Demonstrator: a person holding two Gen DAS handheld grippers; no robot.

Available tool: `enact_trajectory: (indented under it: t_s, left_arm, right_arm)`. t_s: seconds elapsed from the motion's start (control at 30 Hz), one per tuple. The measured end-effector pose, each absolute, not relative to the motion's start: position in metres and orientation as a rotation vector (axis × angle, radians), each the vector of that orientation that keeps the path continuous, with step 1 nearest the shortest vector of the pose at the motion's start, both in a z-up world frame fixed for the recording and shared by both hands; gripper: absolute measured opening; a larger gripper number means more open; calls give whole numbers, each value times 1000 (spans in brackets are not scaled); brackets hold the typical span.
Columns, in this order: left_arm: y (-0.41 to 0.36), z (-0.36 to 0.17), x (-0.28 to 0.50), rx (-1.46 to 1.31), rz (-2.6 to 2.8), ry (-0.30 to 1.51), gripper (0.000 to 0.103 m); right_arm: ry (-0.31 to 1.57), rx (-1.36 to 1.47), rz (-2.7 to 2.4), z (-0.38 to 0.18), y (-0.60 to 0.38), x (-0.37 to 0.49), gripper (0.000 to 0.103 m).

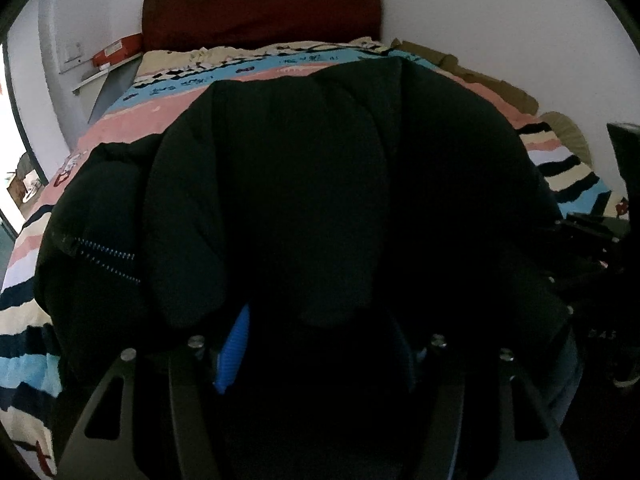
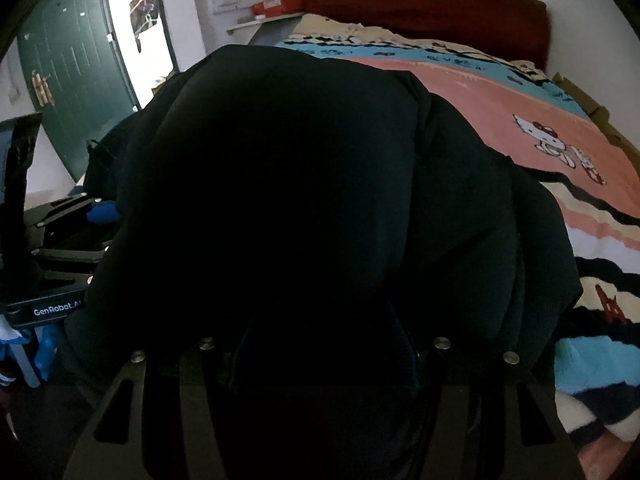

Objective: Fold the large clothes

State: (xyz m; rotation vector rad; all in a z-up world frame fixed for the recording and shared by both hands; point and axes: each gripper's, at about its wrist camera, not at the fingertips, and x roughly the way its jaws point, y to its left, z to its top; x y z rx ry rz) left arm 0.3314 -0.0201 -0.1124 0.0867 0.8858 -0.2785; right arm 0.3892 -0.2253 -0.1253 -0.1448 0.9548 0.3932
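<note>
A large black padded jacket (image 1: 312,184) lies bunched on the striped bed cover and fills most of both views (image 2: 280,184). My left gripper (image 1: 316,344) has its jaws around a thick fold of the jacket at its near edge; one blue finger pad (image 1: 234,354) shows, the other is hidden by fabric. My right gripper (image 2: 324,344) is likewise buried in a fold of the jacket, its fingers mostly hidden. In the right wrist view the left gripper (image 2: 80,236) shows at the jacket's left side. A sleeve with dotted stitching (image 1: 108,256) hangs left.
The bed has a pink, blue and striped cover (image 2: 540,136) and a dark red headboard (image 1: 260,8). A shelf with a red box (image 1: 116,50) is on the left wall. A green door (image 2: 76,64) stands open at left.
</note>
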Motion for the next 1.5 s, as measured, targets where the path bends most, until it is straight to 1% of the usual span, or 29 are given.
enact_trajectory:
  t_s: [0.13, 0.3, 0.4, 0.53, 0.87, 0.97, 1.1, 1.3, 1.37, 1.5]
  left_arm:
    - [-19, -90, 317, 110, -285, 912, 59]
    - [-22, -63, 295, 124, -289, 872, 59]
    - [-28, -56, 283, 121, -313, 855, 59]
    - [-38, -73, 278, 149, -305, 881, 59]
    - [-39, -115, 301, 132, -262, 898, 61]
    - [-40, -117, 302, 134, -254, 902, 61]
    - [-43, -104, 289, 153, -233, 880, 61]
    - [-40, -78, 251, 170, -203, 834, 61]
    - [-38, -67, 235, 172, -199, 810, 61]
    - [-32, -51, 205, 172, -194, 777, 61]
  right_arm:
    - [986, -135, 401, -108, -226, 378, 57]
    - [940, -135, 421, -80, -229, 350, 57]
    - [918, -133, 433, -71, -226, 335, 57]
    - [914, -145, 446, -74, -228, 325, 57]
    - [991, -109, 402, -124, -236, 360, 58]
    - [1000, -114, 388, -130, -235, 367, 58]
    - [1006, -128, 369, -123, -235, 364, 58]
    - [968, -122, 341, -95, -238, 334, 64]
    - [956, -118, 333, -85, -240, 320, 69]
    - [932, -121, 322, -69, -242, 289, 70]
